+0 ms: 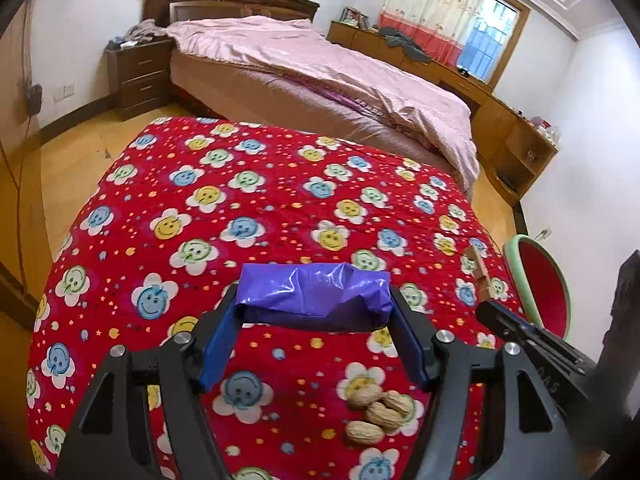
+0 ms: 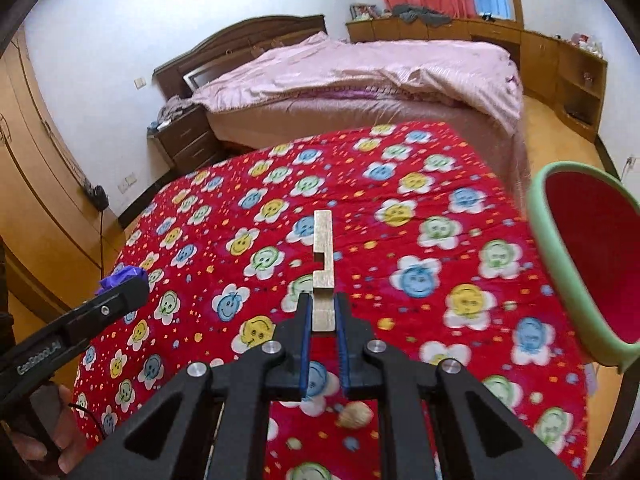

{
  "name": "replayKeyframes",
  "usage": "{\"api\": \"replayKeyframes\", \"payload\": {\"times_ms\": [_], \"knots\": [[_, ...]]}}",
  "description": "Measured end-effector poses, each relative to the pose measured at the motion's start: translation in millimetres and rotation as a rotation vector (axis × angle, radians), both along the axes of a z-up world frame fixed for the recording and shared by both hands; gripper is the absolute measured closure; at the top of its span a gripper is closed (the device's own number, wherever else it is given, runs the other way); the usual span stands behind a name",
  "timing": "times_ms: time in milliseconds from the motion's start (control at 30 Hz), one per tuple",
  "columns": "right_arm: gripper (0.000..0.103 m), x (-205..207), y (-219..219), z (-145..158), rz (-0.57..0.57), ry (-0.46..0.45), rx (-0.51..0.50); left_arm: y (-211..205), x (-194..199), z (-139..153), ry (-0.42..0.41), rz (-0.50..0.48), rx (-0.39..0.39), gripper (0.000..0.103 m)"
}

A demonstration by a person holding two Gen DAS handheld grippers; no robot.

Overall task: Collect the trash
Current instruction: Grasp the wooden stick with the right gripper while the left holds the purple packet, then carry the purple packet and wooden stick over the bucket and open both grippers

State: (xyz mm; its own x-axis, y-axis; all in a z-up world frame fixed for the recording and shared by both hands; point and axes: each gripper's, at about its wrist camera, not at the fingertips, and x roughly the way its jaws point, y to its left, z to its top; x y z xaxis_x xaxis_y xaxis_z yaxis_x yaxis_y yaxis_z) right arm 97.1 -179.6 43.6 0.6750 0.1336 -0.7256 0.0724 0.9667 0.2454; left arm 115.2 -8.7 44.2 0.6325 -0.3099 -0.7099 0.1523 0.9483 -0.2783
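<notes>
Closest in, below and just behind the left gripper (image 1: 314, 312), four peanuts (image 1: 376, 410) lay in a small cluster on the red smiley-flower blanket (image 1: 248, 200). The left gripper's jaws stood partly apart and were clamped on a crumpled purple plastic bag (image 1: 316, 292), which spanned the gap from one blue pad to the other and hung clear of the blanket.

To that gripper's right, the right gripper (image 2: 323, 312) had its jaws nearly together, pinched on the lower end of a pale notched wooden piece (image 2: 324, 264). The piece stuck out forward past the fingertips, raised above the blanket. A single peanut (image 2: 354, 416) showed blurred beneath this gripper's body. A hand (image 2: 60, 436) gripped the left tool's handle at the lower left of the right wrist view.

Ahead and to the right of the right gripper stood a bin with a green rim and red inside (image 2: 592, 256), beside the blanket's edge.

Farther off lay a bed with a pink cover (image 1: 320, 60), a dark nightstand (image 1: 140, 74) to its left, and low wooden cabinets (image 1: 500, 112) under a curtained window (image 1: 488, 36).
</notes>
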Motion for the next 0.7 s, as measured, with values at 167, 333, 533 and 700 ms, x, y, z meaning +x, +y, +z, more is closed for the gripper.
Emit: {"api": "replayKeyframes", "payload": {"times_ms": [167,333,533,700], "knots": [[0.090,-19.9,-22.8,16.7,-0.048,-0.040,-0.003,-17.6,-10.8,13.5,-0.030,-0.037,0.007,0.033],[0.090,-38.1,-44.5,28.4,-0.092,-0.070,-0.012,-39.3,-19.0,24.4,-0.049,-0.083,0.013,0.033],[0.090,-58.0,-73.7,36.2,-0.164,-0.095,-0.022,-72.8,-24.8,34.4,-0.064,-0.157,0.024,0.033],[0.090,-70.6,-102.5,36.4,-0.226,-0.101,-0.017,-108.6,-26.2,40.0,-0.074,-0.223,0.041,0.033]]}}
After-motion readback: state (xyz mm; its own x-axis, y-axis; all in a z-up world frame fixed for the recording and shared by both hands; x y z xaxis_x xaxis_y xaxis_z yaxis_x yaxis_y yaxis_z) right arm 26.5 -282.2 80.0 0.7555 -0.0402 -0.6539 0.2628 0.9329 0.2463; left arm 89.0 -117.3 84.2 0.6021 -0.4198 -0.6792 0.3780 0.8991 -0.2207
